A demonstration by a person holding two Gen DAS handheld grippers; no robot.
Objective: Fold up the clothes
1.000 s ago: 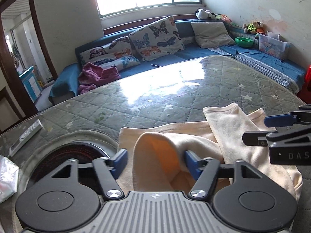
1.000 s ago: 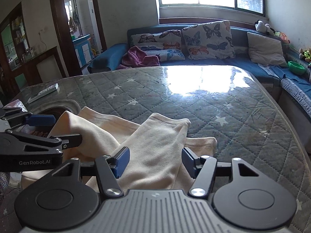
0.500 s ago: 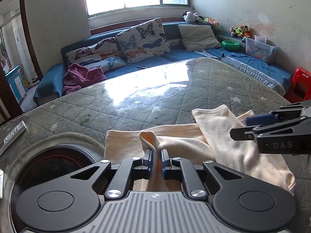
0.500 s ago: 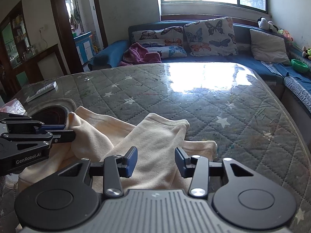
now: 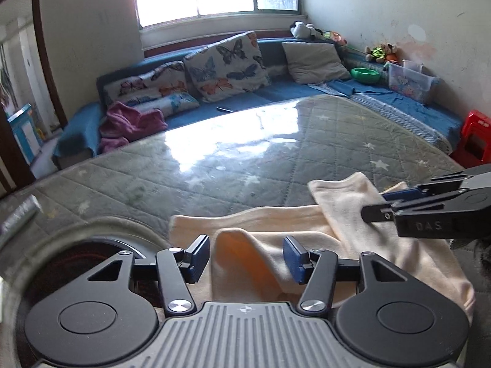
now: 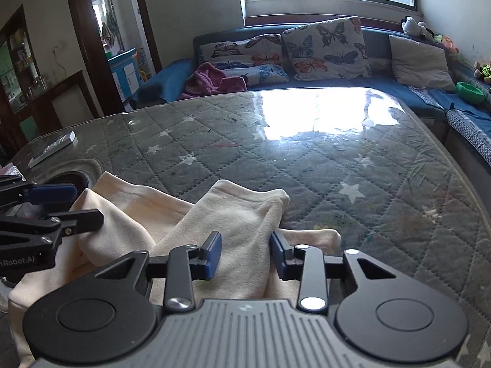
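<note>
Garment (image 5: 264,263), cream, lies crumpled on quilted table (image 5: 245,159) w/ glass top. Left gripper (image 5: 246,257) wide open, a raised fold between its pads, ungripped. Right wrist view: right gripper (image 6: 245,254) open approx halfway, straddling sleeve (image 6: 242,224), no grip.

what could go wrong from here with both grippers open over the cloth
The left gripper may pinch only the raised fold of the cream cloth and drag it out of line. The right gripper straddles the top flap, so closing could catch the layer beneath too. The grippers sit close and might bump.
</note>
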